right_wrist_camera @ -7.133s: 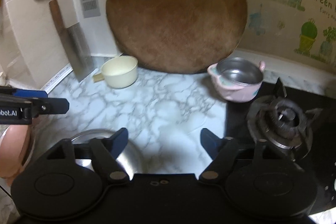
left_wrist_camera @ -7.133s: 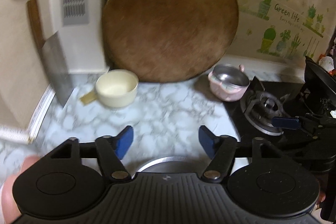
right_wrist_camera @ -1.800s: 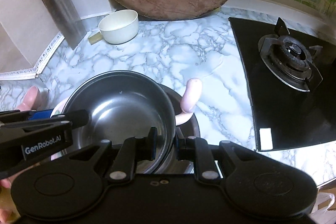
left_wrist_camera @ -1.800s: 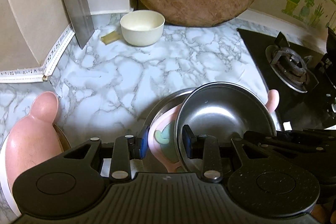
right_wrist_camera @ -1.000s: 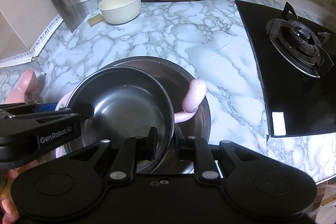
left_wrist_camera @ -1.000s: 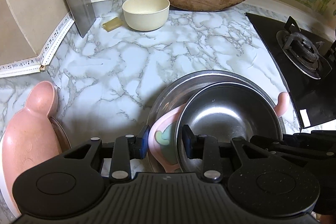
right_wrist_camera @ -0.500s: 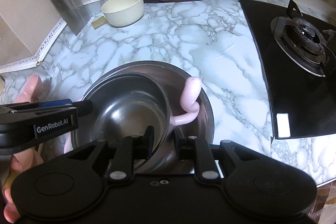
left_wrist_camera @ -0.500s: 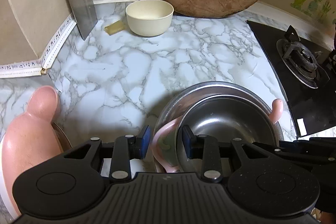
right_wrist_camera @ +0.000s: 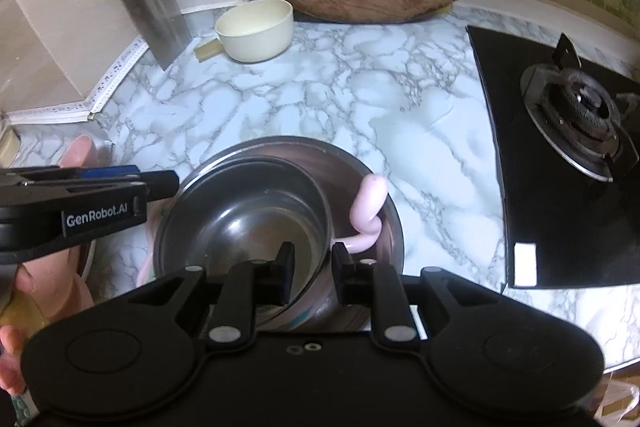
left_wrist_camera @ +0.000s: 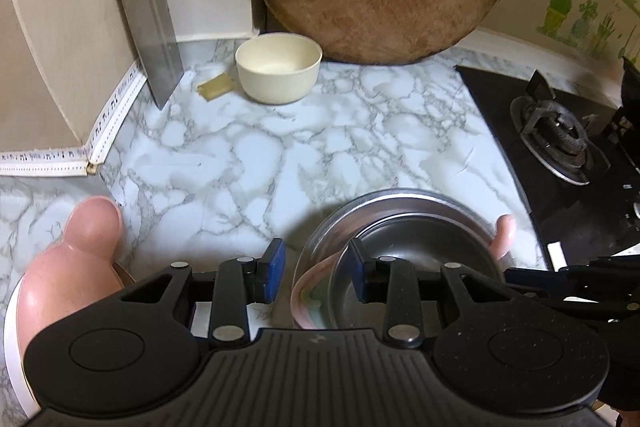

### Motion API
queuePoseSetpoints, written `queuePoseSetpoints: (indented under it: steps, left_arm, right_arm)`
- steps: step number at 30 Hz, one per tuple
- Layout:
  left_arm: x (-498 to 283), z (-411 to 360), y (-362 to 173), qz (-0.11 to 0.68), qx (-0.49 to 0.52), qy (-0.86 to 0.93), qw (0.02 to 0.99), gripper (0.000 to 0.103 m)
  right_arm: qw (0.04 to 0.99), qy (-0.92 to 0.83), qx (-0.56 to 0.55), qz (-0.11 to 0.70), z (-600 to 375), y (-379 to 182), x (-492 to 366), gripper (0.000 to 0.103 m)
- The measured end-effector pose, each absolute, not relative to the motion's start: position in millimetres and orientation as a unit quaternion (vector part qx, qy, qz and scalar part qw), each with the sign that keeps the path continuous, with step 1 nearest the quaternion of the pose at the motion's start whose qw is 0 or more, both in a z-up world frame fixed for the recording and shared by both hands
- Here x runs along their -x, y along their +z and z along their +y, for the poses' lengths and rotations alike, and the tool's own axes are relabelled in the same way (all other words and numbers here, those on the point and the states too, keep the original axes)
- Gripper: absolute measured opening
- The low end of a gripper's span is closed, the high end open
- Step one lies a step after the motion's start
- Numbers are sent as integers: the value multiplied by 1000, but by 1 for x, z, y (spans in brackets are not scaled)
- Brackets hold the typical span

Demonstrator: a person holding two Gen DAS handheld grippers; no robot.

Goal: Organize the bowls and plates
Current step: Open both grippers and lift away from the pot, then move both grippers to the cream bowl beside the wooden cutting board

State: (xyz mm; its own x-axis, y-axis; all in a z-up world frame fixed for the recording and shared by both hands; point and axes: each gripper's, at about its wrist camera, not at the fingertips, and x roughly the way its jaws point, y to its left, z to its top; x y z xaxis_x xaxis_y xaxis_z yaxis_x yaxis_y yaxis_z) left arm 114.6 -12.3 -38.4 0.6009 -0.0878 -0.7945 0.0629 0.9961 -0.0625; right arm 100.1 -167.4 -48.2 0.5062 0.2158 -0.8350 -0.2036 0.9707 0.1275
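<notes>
Pink-handled bowl (right_wrist_camera: 240, 223) now nested in large steel bowl (right_wrist_camera: 376, 195) on near counter (left_wrist_camera: 280, 155). Left tongs (left_wrist_camera: 316, 277) opening, pads clear of rim, lifting away. Right tongs (right_wrist_camera: 311, 269) still clenched on bowl wall. Cream bowl (left_wrist_camera: 279, 73) far left, unstacked.

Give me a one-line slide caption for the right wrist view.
Right gripper pinches the rim of the pink-handled steel bowl nested in a larger steel bowl on the marble counter.

Pink-eared steel bowl (right_wrist_camera: 240, 223) nested in bigger steel bowl (right_wrist_camera: 384, 211); cream bowl (right_wrist_camera: 256, 29) apart.
</notes>
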Motion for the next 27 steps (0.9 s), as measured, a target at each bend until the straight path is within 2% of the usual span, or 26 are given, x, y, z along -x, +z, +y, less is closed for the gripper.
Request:
queuePoseSetpoints:
  steps: [2, 4, 10, 14, 20, 23, 27]
  left_arm:
    - [-111, -13, -32, 433, 16, -46, 900, 46]
    - [-109, -14, -26, 422, 17, -50, 905, 50]
    - [-107, -14, -12, 406, 22, -54, 912, 51]
    - [-107, -12, -4, 394, 26, -52, 917, 58]
    - [-112, -12, 8, 375, 25, -49, 925, 59]
    - [-119, -11, 11, 368, 28, -41, 929, 65]
    - [-129, -11, 13, 361, 29, -33, 931, 66]
  right_arm:
    - [869, 126, -2, 478, -167, -43, -99, 20]
    - [874, 128, 4, 468, -167, -37, -97, 20]
    - [886, 140, 13, 443, -168, -21, -97, 21]
    - [891, 152, 13, 428, -168, -13, -100, 21]
    - [894, 163, 4, 417, -172, -5, -112, 21]
    - [897, 174, -8, 406, -176, 0, -119, 22]
    - [904, 190, -5, 383, -178, 7, -130, 22]
